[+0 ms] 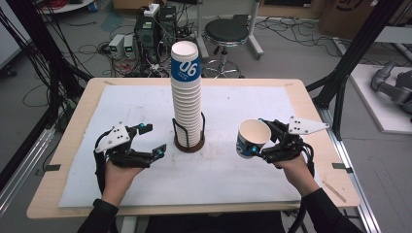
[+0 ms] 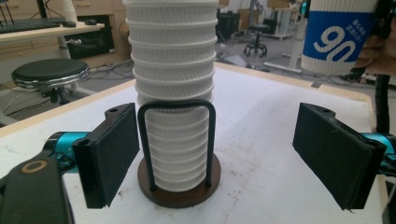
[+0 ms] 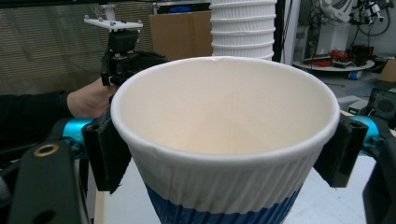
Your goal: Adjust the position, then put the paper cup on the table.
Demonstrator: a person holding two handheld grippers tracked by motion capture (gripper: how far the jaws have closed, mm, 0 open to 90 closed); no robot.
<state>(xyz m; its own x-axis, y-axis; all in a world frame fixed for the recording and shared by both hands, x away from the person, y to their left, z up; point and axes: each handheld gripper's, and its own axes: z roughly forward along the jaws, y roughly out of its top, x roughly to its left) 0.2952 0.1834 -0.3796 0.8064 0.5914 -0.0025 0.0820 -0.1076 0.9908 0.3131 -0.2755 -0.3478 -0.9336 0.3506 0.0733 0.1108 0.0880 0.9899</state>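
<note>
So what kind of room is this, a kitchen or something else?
Likely a robotics lab or workshop, not a kitchen: electronics boxes and tangled cables on the floor, a robot arm lying at right, and black frame posts around the table.

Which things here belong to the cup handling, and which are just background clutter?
In the job:
- stack of cups in its wire holder
- single cup gripped by the right gripper
- left gripper, open, empty, facing the stack

Just lying about:
- black stool
- electronics boxes and cables on the floor
- cardboard box
</note>
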